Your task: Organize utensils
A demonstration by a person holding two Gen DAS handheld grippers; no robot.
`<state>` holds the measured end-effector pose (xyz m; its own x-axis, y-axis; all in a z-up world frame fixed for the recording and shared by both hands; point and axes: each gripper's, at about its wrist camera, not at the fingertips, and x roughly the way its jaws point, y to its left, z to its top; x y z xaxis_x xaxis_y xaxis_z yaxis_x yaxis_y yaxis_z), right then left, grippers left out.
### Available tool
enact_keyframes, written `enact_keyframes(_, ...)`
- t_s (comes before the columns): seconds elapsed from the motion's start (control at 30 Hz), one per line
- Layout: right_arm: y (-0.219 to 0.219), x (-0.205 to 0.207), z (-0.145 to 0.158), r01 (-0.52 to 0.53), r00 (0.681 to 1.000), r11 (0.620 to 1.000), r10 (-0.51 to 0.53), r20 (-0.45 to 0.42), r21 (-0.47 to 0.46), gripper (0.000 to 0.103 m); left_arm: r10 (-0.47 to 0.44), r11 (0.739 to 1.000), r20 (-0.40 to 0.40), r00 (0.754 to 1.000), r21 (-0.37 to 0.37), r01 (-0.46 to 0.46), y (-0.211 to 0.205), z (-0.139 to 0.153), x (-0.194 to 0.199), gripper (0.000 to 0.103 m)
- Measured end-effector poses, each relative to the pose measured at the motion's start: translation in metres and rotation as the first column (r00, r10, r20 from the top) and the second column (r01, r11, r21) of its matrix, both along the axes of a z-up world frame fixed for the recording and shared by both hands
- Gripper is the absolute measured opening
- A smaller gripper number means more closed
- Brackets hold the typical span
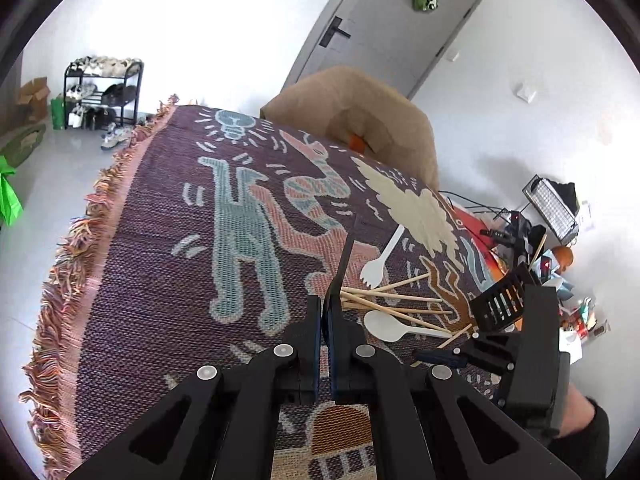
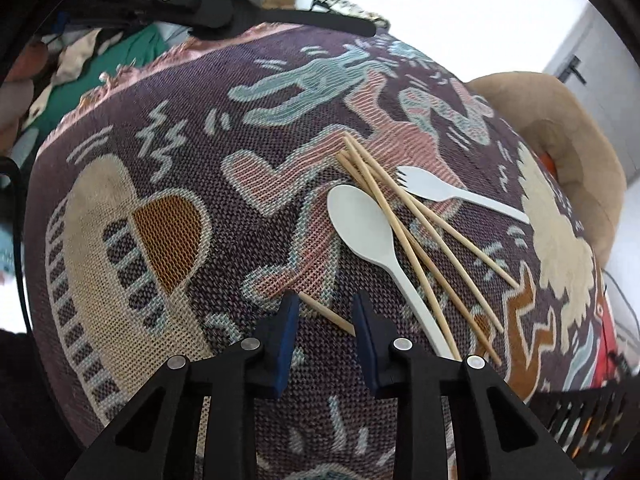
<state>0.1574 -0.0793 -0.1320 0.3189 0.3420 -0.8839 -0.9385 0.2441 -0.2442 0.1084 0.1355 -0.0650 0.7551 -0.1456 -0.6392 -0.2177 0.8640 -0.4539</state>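
On the patterned woven cloth point(image 2: 168, 128) lie several wooden chopsticks point(image 2: 420, 232), crossing a white spoon point(image 2: 360, 220), with a white fork point(image 2: 432, 188) just beyond them. My right gripper point(image 2: 326, 308) points down at the cloth, jaws partly apart. One stray chopstick point(image 2: 332, 316) lies between its fingertips, and the pads do not press it. My left gripper point(image 1: 325, 308) is shut on a thin black utensil point(image 1: 344, 264) that sticks out ahead of it. In the left wrist view the same pile of chopsticks point(image 1: 392, 300), the spoon point(image 1: 384, 326) and the fork point(image 1: 378, 266) lie to its right.
A black slotted holder point(image 1: 500, 300) stands at the cloth's right edge, behind the right gripper point(image 1: 444, 354). A brown chair back point(image 1: 360, 108) rises at the far side. The fringed edge point(image 1: 80, 240) drops off on the left. Cluttered gear point(image 1: 552, 220) lies on the floor at right.
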Motion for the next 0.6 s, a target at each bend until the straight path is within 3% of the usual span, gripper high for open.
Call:
enact_keyframes(0.23, 0.019, -0.002, -0.003, -0.103, 0.995, 0.992, 0.103, -0.012, -0.069, 0.008, 0.009, 1.0, 0.011, 1.0, -0.014, -0.009, 0.011, 0.001, -0.007, 0.002)
enact_keyframes(0.33, 0.022, -0.005, -0.002, -0.11, 0.994, 0.991, 0.111, 0.009, -0.077, 0.005, -0.001, 1.0, 0.009, 1.0, -0.008, 0.001, 0.012, 0.003, -0.008, 0.002)
enact_keyframes(0.47, 0.009, 0.005, 0.024, -0.032, 0.999, 0.998, 0.032, 0.003, 0.059, 0.005, -0.023, 1.0, 0.012, 1.0, 0.01, 0.023, 0.008, 0.008, -0.009, 0.002)
enact_keyframes(0.6, -0.013, 0.007, 0.059, 0.023, 0.999, 0.979, -0.029, 0.024, 0.204, 0.005, -0.053, 0.998, 0.017, 0.998, 0.024, 0.053, -0.001, 0.012, -0.007, 0.002)
